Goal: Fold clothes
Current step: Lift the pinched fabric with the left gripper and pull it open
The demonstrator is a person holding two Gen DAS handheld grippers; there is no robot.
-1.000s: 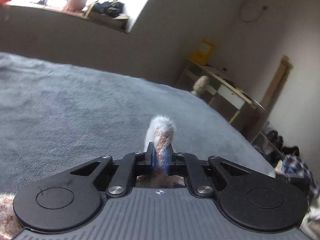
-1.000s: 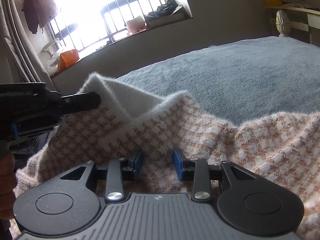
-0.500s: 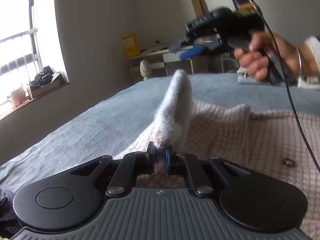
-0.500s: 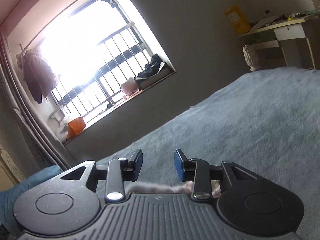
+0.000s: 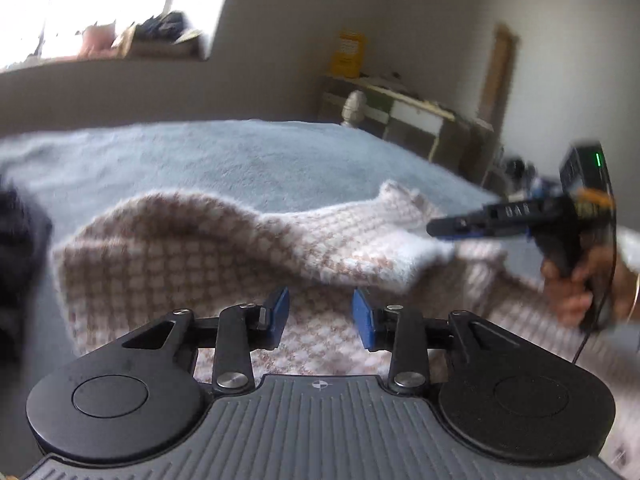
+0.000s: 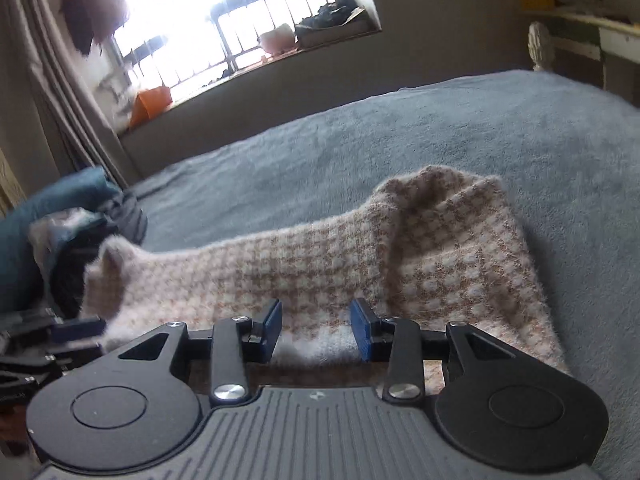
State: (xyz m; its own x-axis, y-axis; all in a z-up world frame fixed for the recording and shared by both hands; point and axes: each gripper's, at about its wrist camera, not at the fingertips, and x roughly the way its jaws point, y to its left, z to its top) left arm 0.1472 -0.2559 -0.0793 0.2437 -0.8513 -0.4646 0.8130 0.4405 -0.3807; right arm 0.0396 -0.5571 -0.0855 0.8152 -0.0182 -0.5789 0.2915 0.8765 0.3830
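1. The left gripper [image 5: 320,314] has just been opening; its blue pads stand apart with nothing pinched, the checked sweater [image 5: 208,248] lying below them.
2. The right gripper [image 6: 316,326] is released too, jaws spread over the sweater's near hem, gripping nothing.
3. The sweater lies rumpled on the grey-blue bed [image 6: 400,140], one fold humped up, near the bed's near edge.
4. Beyond it, bare blanket runs clear to the far edge.
5. A dark clothes pile [image 6: 72,264] crowds the left side.
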